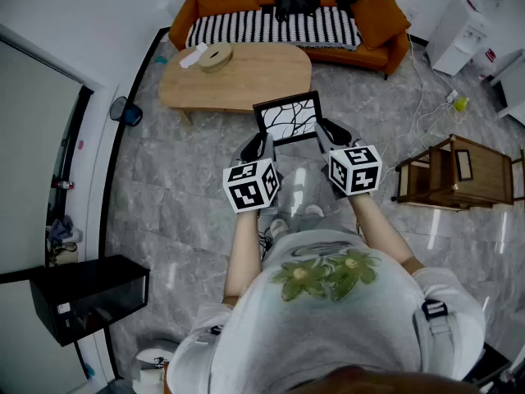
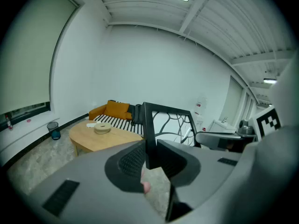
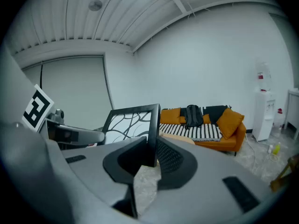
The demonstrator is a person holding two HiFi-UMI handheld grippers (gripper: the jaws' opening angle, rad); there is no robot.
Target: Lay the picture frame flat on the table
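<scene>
A black picture frame (image 1: 289, 118) with a white branch-pattern print is held up in the air between both grippers, over the grey floor just short of the wooden table (image 1: 238, 76). My left gripper (image 1: 264, 147) is shut on the frame's left edge (image 2: 149, 134). My right gripper (image 1: 326, 135) is shut on the frame's right edge (image 3: 152, 134). The frame stands tilted, its top edge toward the table. In each gripper view the frame's side bar sits clamped between the two dark pads.
The oval table carries a round tan object (image 1: 216, 56) and a small white item (image 1: 192, 57) at its left end. An orange sofa (image 1: 291, 15) stands behind it. A wooden chair-like piece (image 1: 449, 171) is at the right, a black box (image 1: 90, 294) at lower left.
</scene>
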